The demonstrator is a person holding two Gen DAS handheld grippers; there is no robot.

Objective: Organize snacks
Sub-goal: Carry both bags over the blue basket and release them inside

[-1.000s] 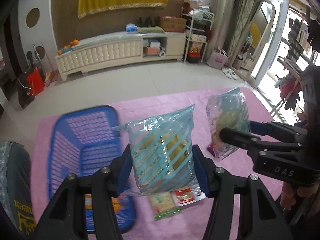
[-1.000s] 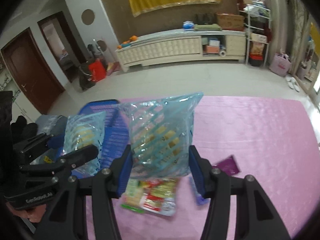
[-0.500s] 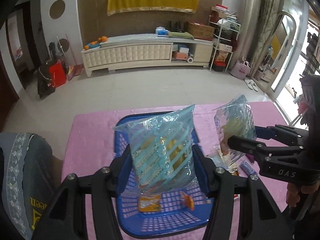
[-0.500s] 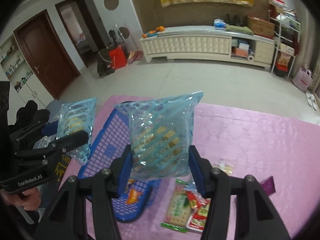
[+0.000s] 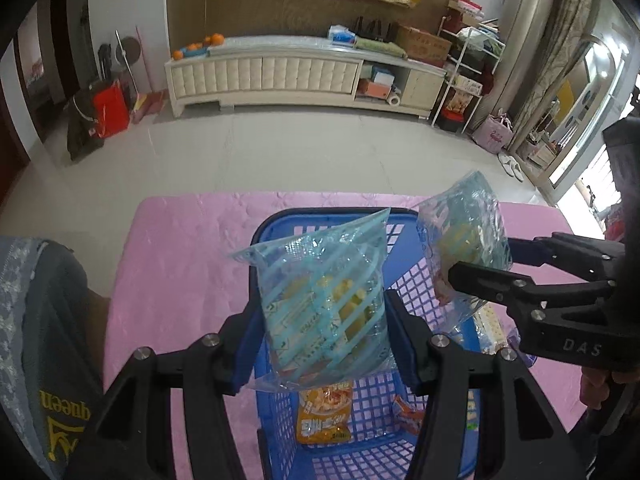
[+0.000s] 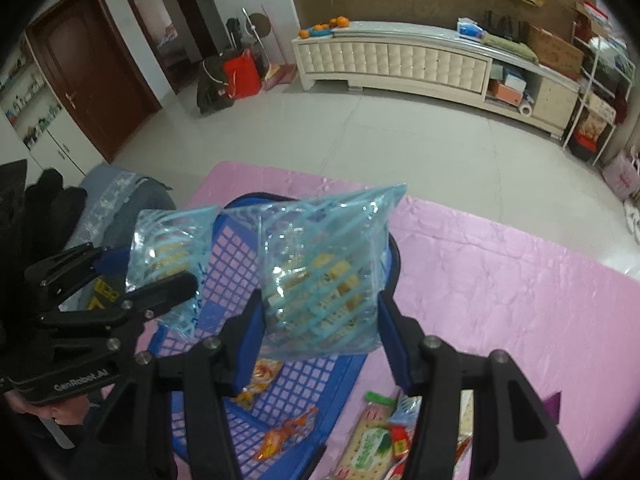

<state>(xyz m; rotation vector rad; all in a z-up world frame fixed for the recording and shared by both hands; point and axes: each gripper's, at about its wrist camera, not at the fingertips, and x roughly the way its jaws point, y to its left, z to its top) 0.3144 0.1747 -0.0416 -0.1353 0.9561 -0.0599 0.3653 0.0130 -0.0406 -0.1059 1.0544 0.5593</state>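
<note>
My left gripper is shut on a light-blue striped snack bag and holds it above the blue basket. My right gripper is shut on a second light-blue striped bag, held over the basket's right rim. Each gripper shows in the other's view, the right gripper with its bag and the left gripper with its bag. An orange packet and a small orange snack lie in the basket.
The basket stands on a pink tablecloth. Loose snack packets and a purple wrapper lie on the cloth right of the basket. A grey garment is at the table's left. A tiled floor and a white cabinet lie beyond.
Both grippers have moved left with their bags, from over the loose snacks to over the basket. The basket now sits under both bags.
</note>
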